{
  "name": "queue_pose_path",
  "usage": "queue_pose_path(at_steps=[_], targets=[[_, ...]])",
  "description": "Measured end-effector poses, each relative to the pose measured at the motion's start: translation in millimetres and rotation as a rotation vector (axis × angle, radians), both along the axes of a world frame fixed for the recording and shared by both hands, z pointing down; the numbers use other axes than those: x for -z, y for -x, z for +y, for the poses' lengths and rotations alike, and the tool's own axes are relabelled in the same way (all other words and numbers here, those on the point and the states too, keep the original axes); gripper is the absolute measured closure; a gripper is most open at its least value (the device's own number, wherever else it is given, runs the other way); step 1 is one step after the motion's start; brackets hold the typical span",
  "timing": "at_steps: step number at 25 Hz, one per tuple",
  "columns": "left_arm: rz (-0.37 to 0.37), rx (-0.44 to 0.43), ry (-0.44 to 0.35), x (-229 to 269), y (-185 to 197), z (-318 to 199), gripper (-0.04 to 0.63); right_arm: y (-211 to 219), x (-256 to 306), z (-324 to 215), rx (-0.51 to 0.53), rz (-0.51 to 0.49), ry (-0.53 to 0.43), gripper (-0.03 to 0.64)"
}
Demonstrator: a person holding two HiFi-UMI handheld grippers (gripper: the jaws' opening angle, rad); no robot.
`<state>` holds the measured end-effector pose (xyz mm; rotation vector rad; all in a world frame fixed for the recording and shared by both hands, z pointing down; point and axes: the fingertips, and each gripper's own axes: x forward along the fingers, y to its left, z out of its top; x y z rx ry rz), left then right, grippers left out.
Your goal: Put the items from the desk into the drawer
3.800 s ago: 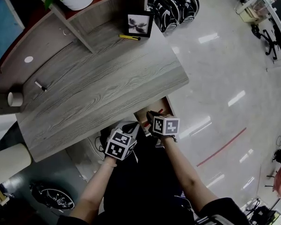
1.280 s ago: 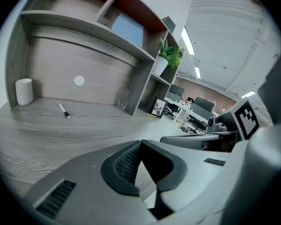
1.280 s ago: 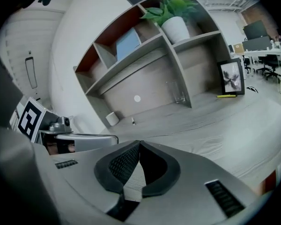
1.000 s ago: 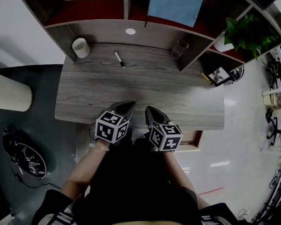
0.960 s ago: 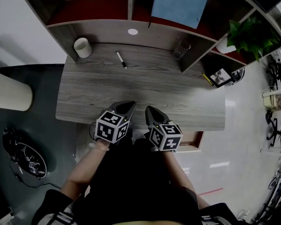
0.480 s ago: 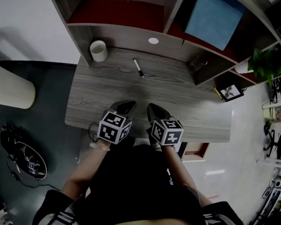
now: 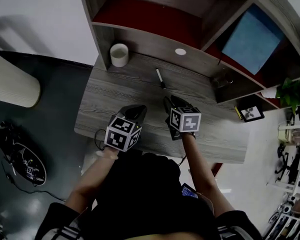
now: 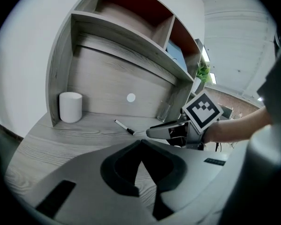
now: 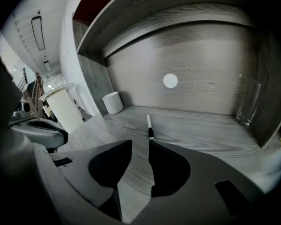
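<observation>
**Now reaching for the pen**

The right gripper point(image 7: 170, 101) hovers over the desk point(image 7: 115, 91). Its jaws have just been opening and stand spread with nothing between them. The pen point(image 7: 160, 77) lies just beyond, toward the far wall. The left gripper point(image 7: 138, 108) hangs at its left, jaws pressed together and empty. Next, I judge, the right gripper must advance, straddle the pen's barrel and close.

Bare desk top point(image 7: 105, 104) across the near half, open to entry from 6 o'clock. Marker point(image 7: 160, 78) lying at 12 o'clock of desk centre; white cup point(image 7: 119, 55) at 11 o'clock, beside shelf upright point(image 7: 97, 34); glass point(image 7: 220, 79) at 2 o'clock. Back panel point(image 7: 150, 41) closing the far edge, shelf board point(image 7: 150, 14) above.
</observation>
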<state>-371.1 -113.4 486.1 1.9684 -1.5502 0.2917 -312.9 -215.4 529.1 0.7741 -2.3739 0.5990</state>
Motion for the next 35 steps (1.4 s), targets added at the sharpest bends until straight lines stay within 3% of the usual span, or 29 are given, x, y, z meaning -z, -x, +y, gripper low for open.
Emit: queue_pose_path(at_steps=[13, 20, 26, 28, 35], targets=[[0.013, 0.111, 0.042, -11, 41, 3, 0.568, 40, -55, -51, 0.073, 0.162, 0.062, 0.515], [0.031, 0.159, 0.055, -15, 56, 7, 0.568, 48, -60, -56, 0.088, 0.246, 0.029, 0.515], [0.046, 0.172, 0.053, -15, 60, 7, 0.568, 48, -61, -54, 0.082, 0.250, 0.026, 0.520], [0.053, 0.168, 0.054, -15, 60, 7, 0.568, 49, -61, -53, 0.087, 0.242, 0.040, 0.555], [0.056, 0.152, 0.054, -16, 56, 13, 0.568, 48, -60, -53, 0.067, 0.234, 0.027, 0.551]])
